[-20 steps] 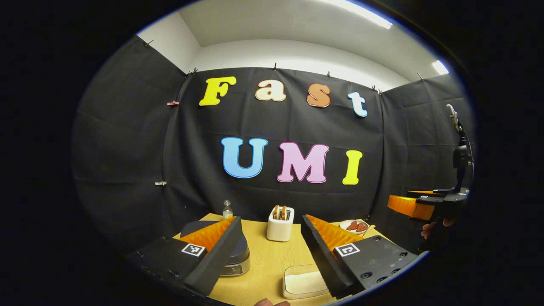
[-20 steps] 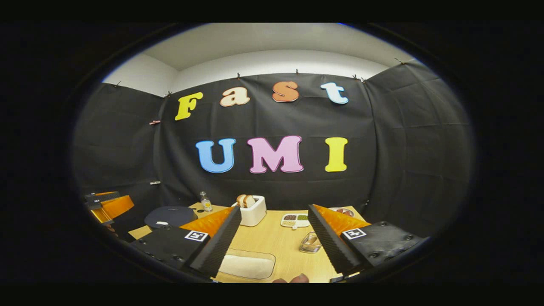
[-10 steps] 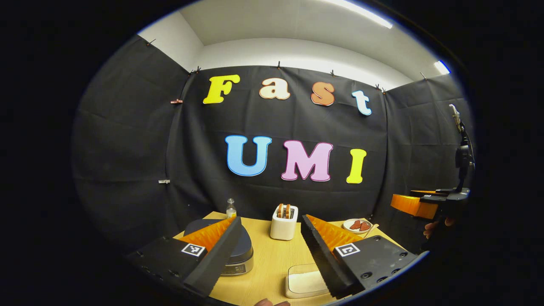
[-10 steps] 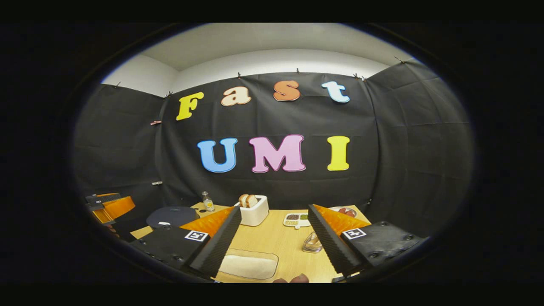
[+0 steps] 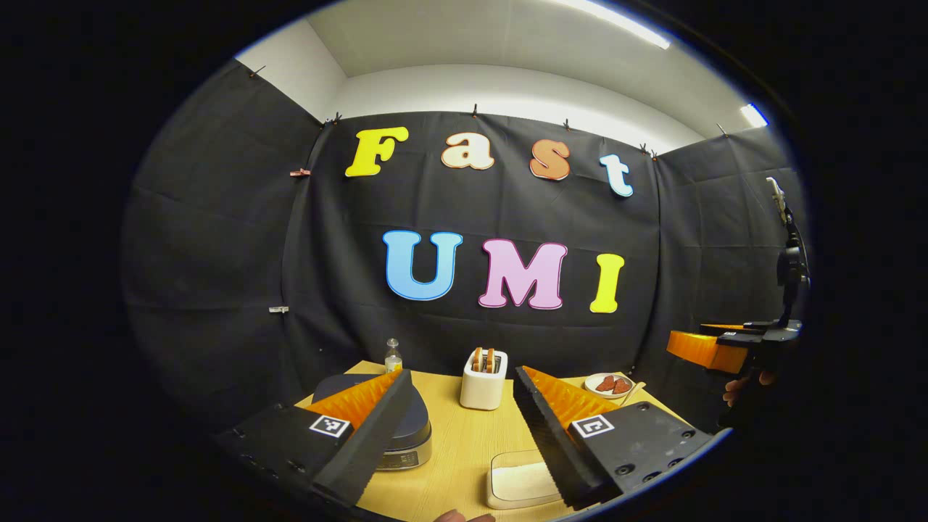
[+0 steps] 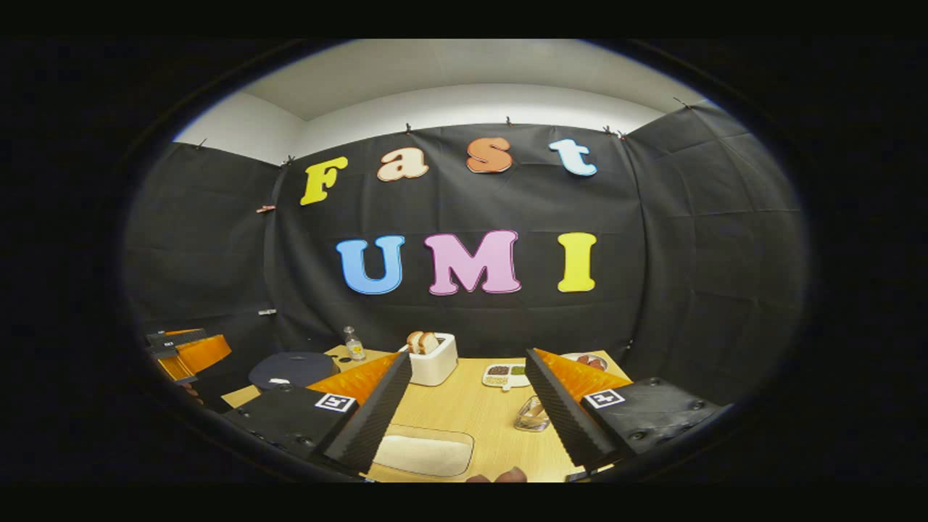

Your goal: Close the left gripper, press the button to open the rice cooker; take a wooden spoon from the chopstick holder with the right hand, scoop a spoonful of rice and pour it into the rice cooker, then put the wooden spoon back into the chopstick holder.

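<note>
Rice cooker (image 5: 406, 428) sits at the left of our wooden table (image 5: 457, 442), lid down, partly behind our left gripper (image 5: 457, 384), whose fingers are spread wide with nothing between them. We hold the right gripper (image 6: 467, 366) spread and empty too, above a shallow tray of rice (image 6: 424, 453). A toaster (image 6: 433, 359) stands farther back, and a glass holder (image 6: 531, 415) is just beside the right gripper's right finger.
</note>
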The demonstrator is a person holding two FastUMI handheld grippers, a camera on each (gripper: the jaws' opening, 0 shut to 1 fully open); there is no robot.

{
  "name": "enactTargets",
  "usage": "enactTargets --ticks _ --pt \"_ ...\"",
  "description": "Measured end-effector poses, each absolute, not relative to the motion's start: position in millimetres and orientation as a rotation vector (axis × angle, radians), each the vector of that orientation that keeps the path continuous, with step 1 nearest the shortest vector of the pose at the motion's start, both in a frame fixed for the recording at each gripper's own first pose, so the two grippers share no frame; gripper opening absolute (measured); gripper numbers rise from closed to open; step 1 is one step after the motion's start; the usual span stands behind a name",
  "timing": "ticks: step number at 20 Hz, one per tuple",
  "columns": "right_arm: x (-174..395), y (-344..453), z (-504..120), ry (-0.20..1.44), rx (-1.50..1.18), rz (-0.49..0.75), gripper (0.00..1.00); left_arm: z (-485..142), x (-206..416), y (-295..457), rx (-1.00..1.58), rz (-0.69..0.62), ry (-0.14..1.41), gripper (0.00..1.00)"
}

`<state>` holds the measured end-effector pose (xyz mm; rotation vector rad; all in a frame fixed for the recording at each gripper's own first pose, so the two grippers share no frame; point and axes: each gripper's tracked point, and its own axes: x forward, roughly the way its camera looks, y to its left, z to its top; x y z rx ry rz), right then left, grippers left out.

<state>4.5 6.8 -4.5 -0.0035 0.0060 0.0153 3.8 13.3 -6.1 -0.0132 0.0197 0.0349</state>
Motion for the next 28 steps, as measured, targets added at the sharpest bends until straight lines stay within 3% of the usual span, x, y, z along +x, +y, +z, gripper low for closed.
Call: enactTargets --ticks 10,12,13,16,20,23,24,26,27,28 --pt "5.3 12.6 -7.1 0.014 -0.013 0.027 0.98 -3.3 16.9 54.0 -0.039 0.085 0.022 0.95" --pt "6.1 12.6 -7.8 0.017 -0.011 0.026 0.98 -3.3 19.2 61.4 -0.027 0.096 0.019 0.9" --pt "6.3 13.3 -8.4 0.019 -0.009 0.026 0.93 -5.0 20.1 62.6 -0.016 0.099 0.017 0.88" --pt "8.8 15.6 -10.3 0.025 -0.006 0.029 0.92 -8.8 34.6 79.9 0.02 0.132 0.02 0.85" --pt "9.3 21.1 -12.1 0.031 -0.014 0.035 0.93 -35.3 65.8 111.3 0.027 0.201 0.082 0.73" --pt "8.6 18.5 -14.2 0.034 -0.023 0.026 0.93 -45.8 82.3 130.3 -0.003 0.234 0.082 0.72" --pt "9.0 18.9 -17.2 0.039 -0.019 0.024 0.98 -58.9 91.0 134.9 0.002 0.236 0.109 0.72" --pt "11.0 20.5 -19.5 0.049 -0.016 0.022 0.93 -100.5 103.3 143.9 0.011 0.23 0.214 0.7" --pt "12.1 21.4 -19.7 0.051 -0.016 0.023 0.92 -121.3 109.5 149.8 0.011 0.239 0.259 0.59" --pt "13.3 23.1 -19.6 0.051 -0.019 0.024 0.93 -138.0 114.6 154.8 0.0 0.248 0.308 0.56"
